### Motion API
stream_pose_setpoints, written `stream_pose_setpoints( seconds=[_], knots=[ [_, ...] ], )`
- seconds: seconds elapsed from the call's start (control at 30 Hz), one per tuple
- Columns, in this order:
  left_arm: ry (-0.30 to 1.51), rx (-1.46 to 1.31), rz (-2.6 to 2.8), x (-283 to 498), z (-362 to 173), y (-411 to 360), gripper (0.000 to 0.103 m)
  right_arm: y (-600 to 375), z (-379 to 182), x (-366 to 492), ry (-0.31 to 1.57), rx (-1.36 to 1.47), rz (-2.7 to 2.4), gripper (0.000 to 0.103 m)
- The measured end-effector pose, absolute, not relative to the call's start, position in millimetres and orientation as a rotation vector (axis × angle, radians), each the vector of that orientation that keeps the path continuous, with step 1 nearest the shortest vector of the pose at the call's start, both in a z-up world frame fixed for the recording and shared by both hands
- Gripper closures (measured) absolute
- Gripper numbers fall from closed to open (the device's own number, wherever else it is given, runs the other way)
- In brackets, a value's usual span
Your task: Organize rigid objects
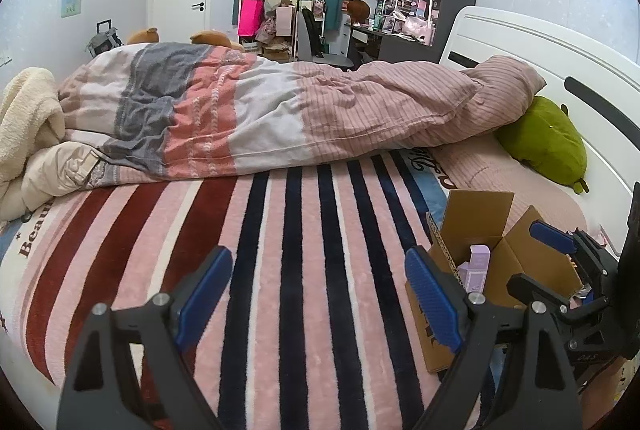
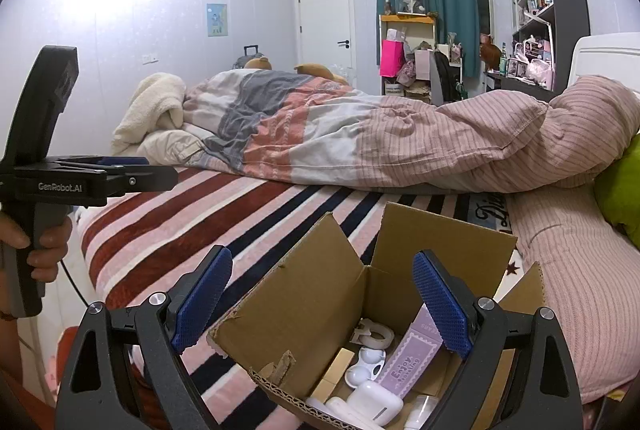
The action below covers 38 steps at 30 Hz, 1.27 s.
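Note:
An open cardboard box stands on the striped bed near its front edge; it also shows in the left wrist view at the right. Inside lie a lilac carton, a white earbud case, a tape roll, a white contact-lens case and a gold item. My right gripper is open and empty, hovering just above the box. My left gripper is open and empty over the bare striped blanket, left of the box. It shows from the side in the right wrist view.
A rumpled duvet and pink pillow lie across the bed's far half. A green plush leans on the white headboard at right. A cream blanket is heaped at left. Shelves and a desk stand beyond.

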<state>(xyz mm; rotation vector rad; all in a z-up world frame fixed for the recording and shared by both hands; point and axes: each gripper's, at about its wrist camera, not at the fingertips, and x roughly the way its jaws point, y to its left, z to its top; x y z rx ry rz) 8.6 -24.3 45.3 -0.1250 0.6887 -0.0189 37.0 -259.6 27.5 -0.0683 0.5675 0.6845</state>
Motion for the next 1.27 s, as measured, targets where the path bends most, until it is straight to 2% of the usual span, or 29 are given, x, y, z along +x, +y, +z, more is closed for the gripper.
stream_pose_setpoints(
  seconds=[1.27],
  knots=[
    [0.686, -0.11, 0.002, 5.6, 46.8, -22.5, 0.017, -259.3, 27.1, 37.7, 0.57, -0.067, 0.685, 0.012]
  ],
)
